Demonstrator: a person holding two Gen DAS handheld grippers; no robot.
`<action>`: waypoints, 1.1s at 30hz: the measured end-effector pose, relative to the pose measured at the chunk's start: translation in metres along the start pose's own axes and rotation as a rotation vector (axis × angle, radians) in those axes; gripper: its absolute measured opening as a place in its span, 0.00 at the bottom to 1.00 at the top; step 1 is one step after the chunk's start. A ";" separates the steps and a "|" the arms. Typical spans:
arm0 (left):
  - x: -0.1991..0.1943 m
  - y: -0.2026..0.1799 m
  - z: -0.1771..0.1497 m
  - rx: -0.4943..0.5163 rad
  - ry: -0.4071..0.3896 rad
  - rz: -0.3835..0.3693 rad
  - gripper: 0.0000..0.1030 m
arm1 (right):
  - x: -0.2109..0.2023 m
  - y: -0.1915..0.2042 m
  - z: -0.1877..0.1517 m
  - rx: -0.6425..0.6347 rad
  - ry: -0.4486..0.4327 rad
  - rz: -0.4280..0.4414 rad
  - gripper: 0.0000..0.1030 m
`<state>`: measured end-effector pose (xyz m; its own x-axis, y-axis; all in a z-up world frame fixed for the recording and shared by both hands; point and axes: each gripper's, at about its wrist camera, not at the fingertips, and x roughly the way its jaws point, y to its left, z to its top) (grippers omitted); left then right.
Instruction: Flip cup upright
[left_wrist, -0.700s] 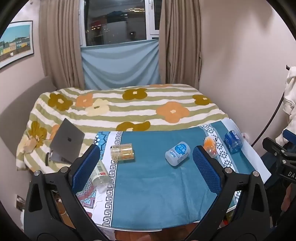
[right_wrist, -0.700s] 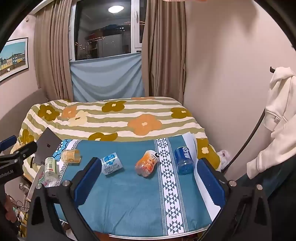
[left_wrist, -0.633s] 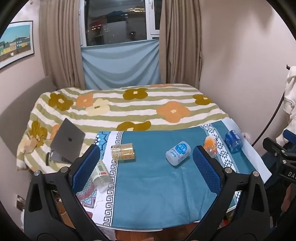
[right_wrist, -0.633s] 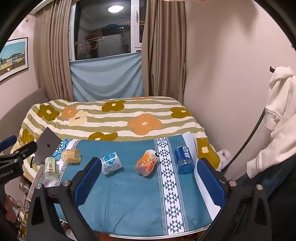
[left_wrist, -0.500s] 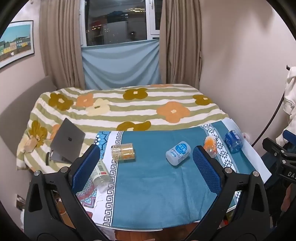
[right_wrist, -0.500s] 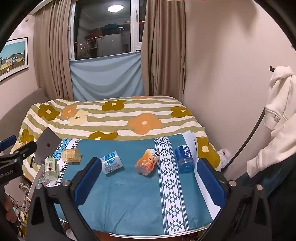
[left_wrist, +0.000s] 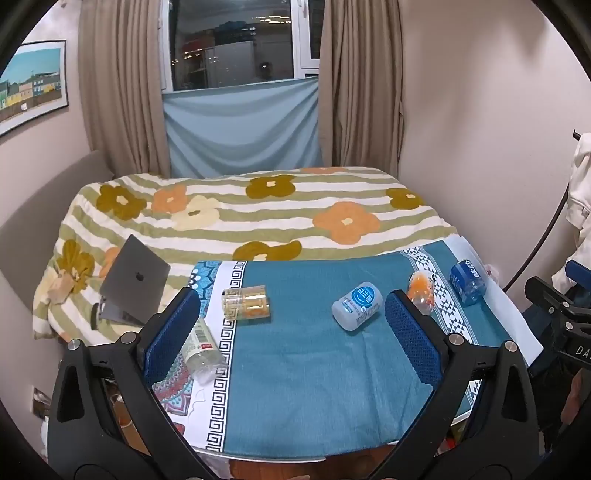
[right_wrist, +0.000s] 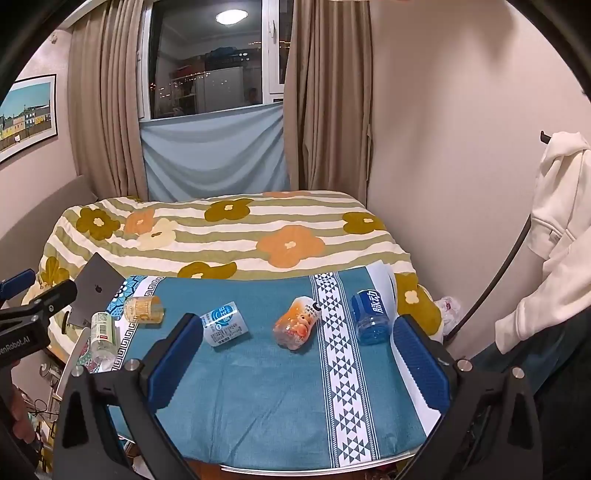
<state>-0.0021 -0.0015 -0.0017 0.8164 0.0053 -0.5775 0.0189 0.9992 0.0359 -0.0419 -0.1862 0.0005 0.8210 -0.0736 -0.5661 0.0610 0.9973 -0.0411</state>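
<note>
Hovering above the tablecloth (left_wrist: 314, 369), left claw (left_wrist: 291, 325) and right claw (right_wrist: 295, 354) gape wide, gripping nothing.

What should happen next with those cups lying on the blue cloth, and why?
Probably bring the right gripper forward and down toward the orange cup. All five cups lie on their sides, none is held, and both grippers hang open, short of them. The orange cup lies almost straight ahead between the right jaws; the left gripper has the white cup ahead of it.
</note>
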 end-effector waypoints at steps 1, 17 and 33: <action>0.000 0.000 0.000 -0.001 0.000 0.000 1.00 | 0.000 0.000 0.000 0.000 0.000 0.000 1.00; 0.003 0.005 0.003 0.002 -0.003 0.004 1.00 | 0.006 0.008 -0.002 -0.005 0.004 0.006 1.00; 0.004 0.003 0.002 0.003 -0.006 0.005 1.00 | 0.005 0.010 -0.001 -0.001 0.003 0.011 1.00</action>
<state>0.0025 0.0017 -0.0028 0.8199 0.0102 -0.5724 0.0164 0.9990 0.0412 -0.0378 -0.1763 -0.0039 0.8202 -0.0624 -0.5687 0.0512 0.9981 -0.0356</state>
